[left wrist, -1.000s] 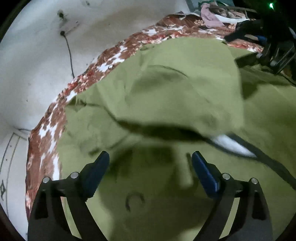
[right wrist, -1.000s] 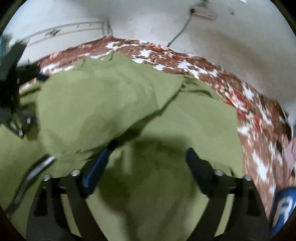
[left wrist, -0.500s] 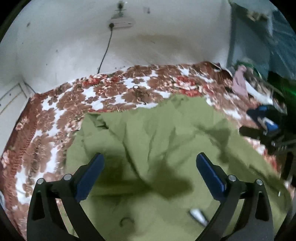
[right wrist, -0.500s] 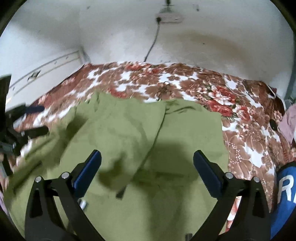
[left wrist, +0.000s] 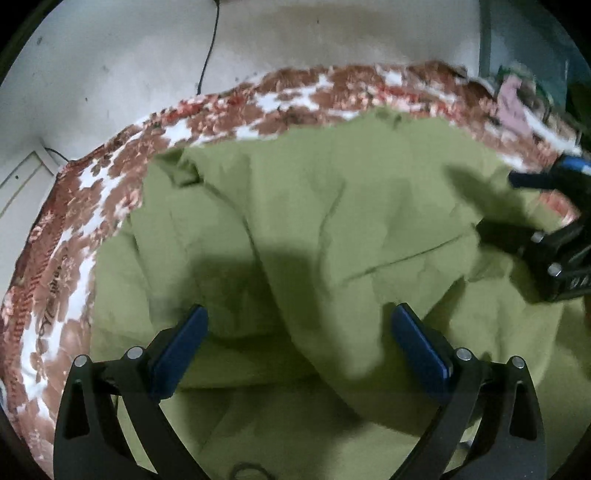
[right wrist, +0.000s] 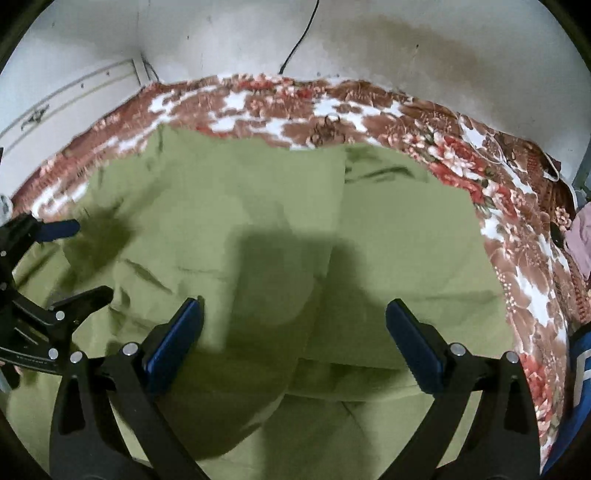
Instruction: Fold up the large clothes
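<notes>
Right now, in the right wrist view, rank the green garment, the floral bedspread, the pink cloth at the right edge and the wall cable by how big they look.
1. green garment, fills most of the frame
2. floral bedspread, a band around it
3. and 4. pink cloth and wall cable: both small, too close to rank

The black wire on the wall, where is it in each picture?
Left wrist view: the black wire hangs down the wall at the top, left of the middle.
Right wrist view: the wire hangs at the top, near the middle.
Shared landmark: in both views it ends just above the far edge of the flowered bedspread, behind the green garment.
</notes>
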The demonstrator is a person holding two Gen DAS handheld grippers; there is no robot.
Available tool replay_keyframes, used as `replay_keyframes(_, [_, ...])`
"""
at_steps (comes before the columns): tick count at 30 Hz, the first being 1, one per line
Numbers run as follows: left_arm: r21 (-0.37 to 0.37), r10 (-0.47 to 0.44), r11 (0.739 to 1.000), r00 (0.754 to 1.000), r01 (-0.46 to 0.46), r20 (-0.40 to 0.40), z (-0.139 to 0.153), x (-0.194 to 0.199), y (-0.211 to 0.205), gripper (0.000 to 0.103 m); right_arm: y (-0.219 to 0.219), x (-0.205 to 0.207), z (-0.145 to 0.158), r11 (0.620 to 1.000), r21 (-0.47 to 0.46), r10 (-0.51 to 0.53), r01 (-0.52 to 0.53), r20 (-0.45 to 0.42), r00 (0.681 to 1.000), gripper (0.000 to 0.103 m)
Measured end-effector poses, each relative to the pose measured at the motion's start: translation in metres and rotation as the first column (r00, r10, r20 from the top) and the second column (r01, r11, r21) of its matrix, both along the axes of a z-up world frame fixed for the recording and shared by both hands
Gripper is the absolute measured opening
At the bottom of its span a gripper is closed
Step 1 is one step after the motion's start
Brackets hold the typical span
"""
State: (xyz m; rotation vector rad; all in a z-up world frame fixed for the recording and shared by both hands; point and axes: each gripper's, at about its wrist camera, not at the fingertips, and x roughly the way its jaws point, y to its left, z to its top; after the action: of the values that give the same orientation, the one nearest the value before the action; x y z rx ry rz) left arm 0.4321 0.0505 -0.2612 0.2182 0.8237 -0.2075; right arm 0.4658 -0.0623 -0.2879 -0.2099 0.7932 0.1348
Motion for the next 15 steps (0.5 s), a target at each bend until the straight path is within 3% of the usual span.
replay_keyframes(9, [0.024,0.034,0.999,0.999,-0.034,-0.021,-0.021,-0.01,0.03,0.099,-0.025,-0.006,-0.027,0.998,-0.064,-0.022,0.021,-0.017,1.0,0.098])
replay_keyframes(12, [0.107,0.057,0.993,0.998,-0.058,0.009,-0.003,-0.023,0.027,0.098,-0.033,-0.017,-0.013,0.997,-0.045,-0.056,0.055,0.0,0.998,0.098])
replay_keyframes(15, [0.039,0.036,0.998,0.996,-0.039,0.077,0.034,-0.038,0.025,0.098,-0.034,-0.036,0.015,0.999,-0.024,-0.037,0.039,0.087,0.996,0.098])
